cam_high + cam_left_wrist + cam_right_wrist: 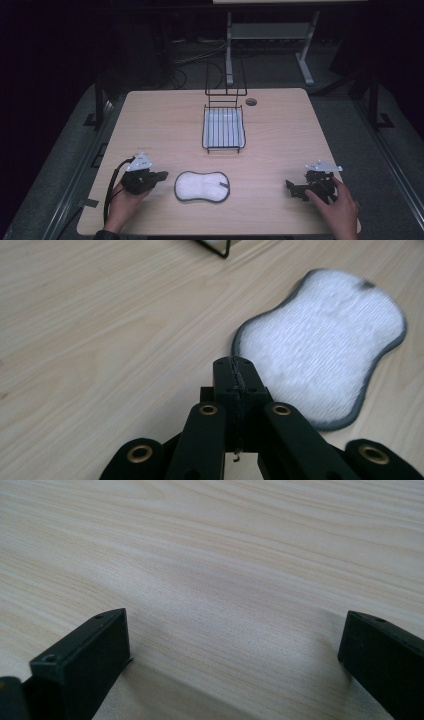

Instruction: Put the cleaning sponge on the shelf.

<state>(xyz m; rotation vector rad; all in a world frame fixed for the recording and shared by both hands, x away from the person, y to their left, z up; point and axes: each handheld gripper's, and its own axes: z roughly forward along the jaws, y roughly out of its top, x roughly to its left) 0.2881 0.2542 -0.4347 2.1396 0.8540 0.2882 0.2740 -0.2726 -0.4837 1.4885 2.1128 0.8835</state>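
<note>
just beside left gripper [161, 175]: white pad [202, 186]

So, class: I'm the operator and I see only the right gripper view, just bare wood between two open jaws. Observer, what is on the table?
Observer: A white pad with a grey rim lies near the front edge, left of your hand-held gripper.
Operator: Anything farther back?
Observer: A black wire basket with a white tray inside stands at the table's middle.
Operator: And the other hand-held gripper?
Observer: The left one is shut on nothing, its tip just short of the pad's edge.
</note>
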